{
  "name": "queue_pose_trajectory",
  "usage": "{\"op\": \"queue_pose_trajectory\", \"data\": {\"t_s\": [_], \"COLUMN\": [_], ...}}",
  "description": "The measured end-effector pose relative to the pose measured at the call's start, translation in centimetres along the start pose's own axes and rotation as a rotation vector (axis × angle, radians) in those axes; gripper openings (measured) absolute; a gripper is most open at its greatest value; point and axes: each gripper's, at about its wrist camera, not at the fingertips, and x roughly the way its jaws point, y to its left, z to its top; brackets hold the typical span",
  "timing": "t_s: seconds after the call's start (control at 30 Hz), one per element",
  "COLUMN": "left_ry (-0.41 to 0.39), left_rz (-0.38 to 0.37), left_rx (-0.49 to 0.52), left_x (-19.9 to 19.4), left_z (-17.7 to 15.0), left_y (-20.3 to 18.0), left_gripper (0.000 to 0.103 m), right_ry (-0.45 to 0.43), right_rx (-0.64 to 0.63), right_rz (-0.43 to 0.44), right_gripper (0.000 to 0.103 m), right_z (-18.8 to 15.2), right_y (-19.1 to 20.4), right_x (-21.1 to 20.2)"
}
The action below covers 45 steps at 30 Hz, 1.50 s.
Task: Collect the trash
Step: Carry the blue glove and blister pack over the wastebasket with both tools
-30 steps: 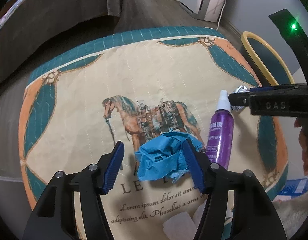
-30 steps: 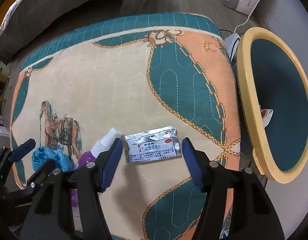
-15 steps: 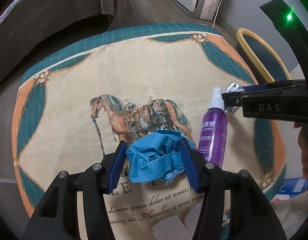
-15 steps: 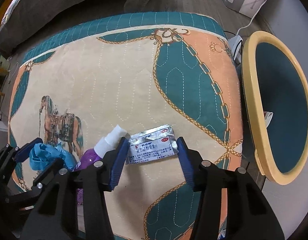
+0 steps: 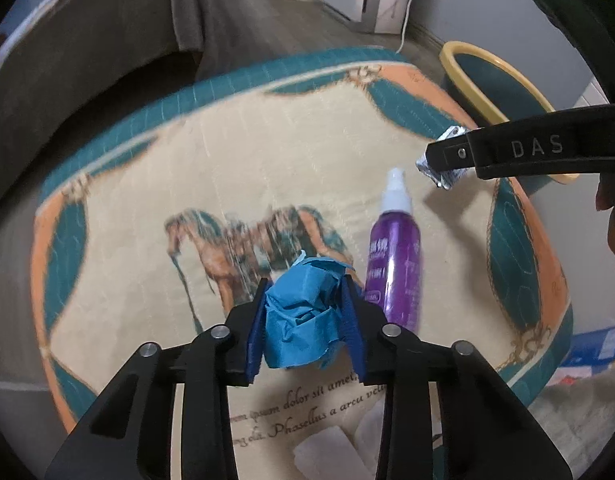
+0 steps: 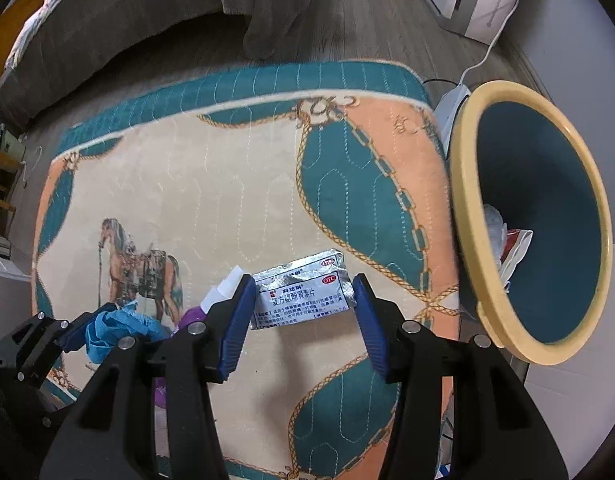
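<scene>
Left gripper jaws closing, blue pads pressed on crumpled blue paper over quilted mat, purple spray bottle alongside, right gripper clamped on foil sachet, yellow-rimmed bin at far right

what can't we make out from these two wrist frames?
- Left wrist view: the foil sachet is mostly hidden behind the right gripper's finger.
- Right wrist view: the purple spray bottle is largely covered by that gripper's finger.
- Right wrist view: trash in the bin is half hidden by its rim.
</scene>
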Motion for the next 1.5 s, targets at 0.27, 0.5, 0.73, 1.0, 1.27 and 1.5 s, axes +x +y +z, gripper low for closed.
{"op": "queue_pose_trajectory", "data": {"t_s": [0.27,0.5,0.73,1.0,1.27,1.5], "left_ry": [-0.119,-0.187,-0.229,-0.225,-0.234,-0.237], "left_rz": [0.012,-0.025,-0.042,-0.083,-0.101,-0.108], "left_rx": [-0.03,-0.039,0.009,0.039,0.104,0.169], "left_x": [-3.9,-6.6,-8.2,-8.3,-8.3,-8.2], "left_z": [1.9,3.4,4.3,4.8,5.6,6.1], "left_y": [0.3,-0.9,-3.6,-6.2,-10.1,-13.1], "left_gripper": [0.035,0.035,0.035,0.035,0.035,0.035], "right_ry": [-0.069,-0.139,-0.229,-0.31,-0.331,-0.347], "right_rx": [0.034,0.051,0.069,0.052,0.074,0.081], "right_rz": [0.011,0.007,0.016,0.002,-0.03,-0.086], "right_gripper": [0.05,0.05,0.05,0.05,0.05,0.05], "right_z": [-0.1,0.1,0.2,0.1,-0.2,-0.5], "right_y": [-1.7,-3.6,-5.0,-6.7,-10.5,-14.2], "right_x": [-3.7,-7.1,-11.1,-14.1,-15.0,-16.3]}}
